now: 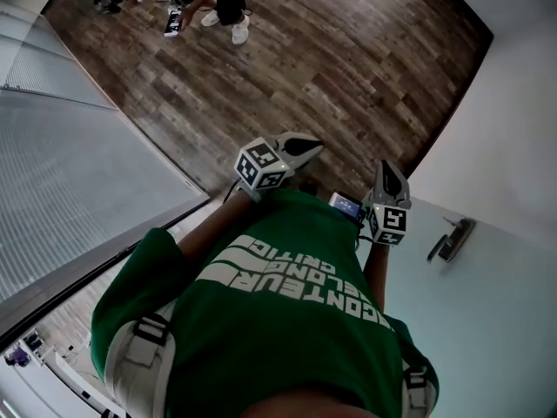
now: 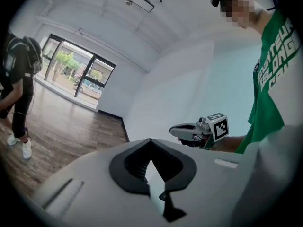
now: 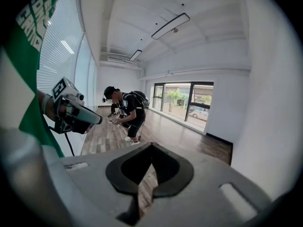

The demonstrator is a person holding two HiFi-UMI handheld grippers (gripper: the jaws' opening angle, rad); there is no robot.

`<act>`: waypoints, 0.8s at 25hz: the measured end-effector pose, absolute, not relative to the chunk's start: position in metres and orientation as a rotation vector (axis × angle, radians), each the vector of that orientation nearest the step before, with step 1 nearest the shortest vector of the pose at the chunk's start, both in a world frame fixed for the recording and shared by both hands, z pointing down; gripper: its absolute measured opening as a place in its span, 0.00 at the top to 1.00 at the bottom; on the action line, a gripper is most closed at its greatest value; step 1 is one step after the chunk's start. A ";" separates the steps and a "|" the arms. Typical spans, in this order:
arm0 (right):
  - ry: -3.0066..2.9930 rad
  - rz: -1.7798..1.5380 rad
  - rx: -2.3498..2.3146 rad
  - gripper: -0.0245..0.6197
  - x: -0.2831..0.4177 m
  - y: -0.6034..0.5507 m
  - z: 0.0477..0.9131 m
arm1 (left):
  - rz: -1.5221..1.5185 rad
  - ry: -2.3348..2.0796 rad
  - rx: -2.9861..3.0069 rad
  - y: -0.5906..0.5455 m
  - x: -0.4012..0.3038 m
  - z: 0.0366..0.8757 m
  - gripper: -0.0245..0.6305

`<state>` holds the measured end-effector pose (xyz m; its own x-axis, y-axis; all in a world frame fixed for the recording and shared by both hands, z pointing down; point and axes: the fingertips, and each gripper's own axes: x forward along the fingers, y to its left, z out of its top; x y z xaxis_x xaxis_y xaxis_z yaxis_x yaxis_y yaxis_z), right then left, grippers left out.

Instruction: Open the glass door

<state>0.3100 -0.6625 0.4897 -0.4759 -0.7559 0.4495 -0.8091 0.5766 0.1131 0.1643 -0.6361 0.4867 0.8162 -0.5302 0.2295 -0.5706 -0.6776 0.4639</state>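
The glass door [image 1: 492, 320] is a pale teal panel at the right of the head view, with a metal lever handle [image 1: 450, 239] on it. My right gripper [image 1: 389, 172] is held up in front of my green shirt, a short way left of the handle and not touching it. Its jaws meet at the tips with nothing between them [image 3: 151, 144]. My left gripper [image 1: 306, 147] is raised further left, also shut and empty [image 2: 151, 140]. The left gripper view shows the right gripper [image 2: 187, 131] in front of the teal door [image 2: 232, 79].
A frosted glass wall [image 1: 61, 172] runs along the left, with wood flooring [image 1: 348, 59] ahead. Another person [image 1: 228, 3] in dark clothes with a backpack stands bent over at the far end of the room [image 3: 127, 109]. A white wall [image 1: 513, 129] lies beyond the door.
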 end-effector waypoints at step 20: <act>-2.387 0.162 1.126 0.97 0.298 -0.644 0.498 | 0.116 -0.814 2.457 -0.617 0.169 0.491 0.95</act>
